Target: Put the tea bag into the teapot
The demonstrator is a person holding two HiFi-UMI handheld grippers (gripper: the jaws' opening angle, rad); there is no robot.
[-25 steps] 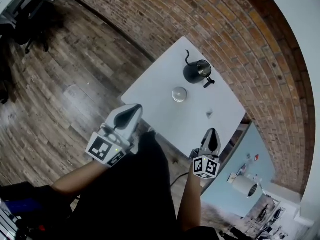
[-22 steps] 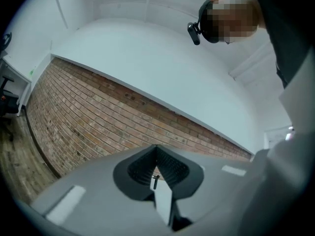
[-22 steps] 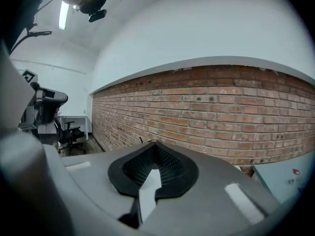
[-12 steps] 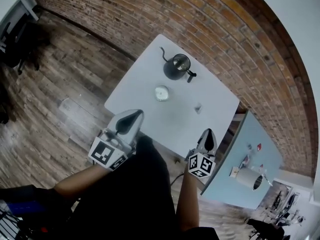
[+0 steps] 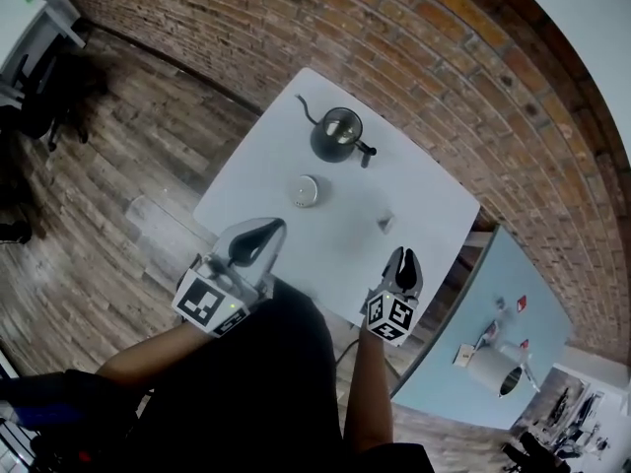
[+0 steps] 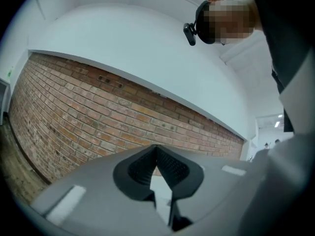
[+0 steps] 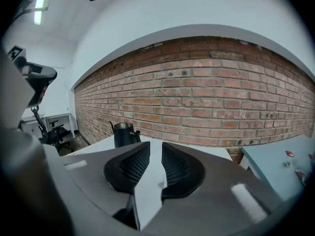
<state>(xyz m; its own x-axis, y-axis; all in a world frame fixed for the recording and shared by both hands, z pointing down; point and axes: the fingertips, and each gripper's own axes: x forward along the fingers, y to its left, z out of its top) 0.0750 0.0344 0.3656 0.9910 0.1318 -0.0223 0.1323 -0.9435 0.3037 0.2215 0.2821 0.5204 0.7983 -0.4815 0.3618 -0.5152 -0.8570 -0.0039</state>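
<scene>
A black teapot (image 5: 335, 134) with its top open stands at the far side of the white table (image 5: 256, 156); it also shows in the right gripper view (image 7: 123, 134). Its round lid (image 5: 305, 190) lies near the table's middle. The small tea bag (image 5: 385, 223) lies to the right of the lid. My right gripper (image 5: 402, 264) hovers at the table's near edge, just short of the tea bag; its jaws are opening with nothing between them (image 7: 156, 149). My left gripper (image 5: 258, 236) is held at the near left edge, shut and empty (image 6: 156, 147).
A brick wall (image 5: 473, 87) runs behind the table. A pale blue side table (image 5: 463, 294) stands to the right with a white cup (image 5: 483, 368) on it. Wooden floor (image 5: 118, 185) lies to the left, with office chairs (image 5: 49, 87) far left.
The right gripper's jaws have parted from shut. The head view has shifted, and the right gripper now sits closer to the tea bag. The left gripper stays shut.
</scene>
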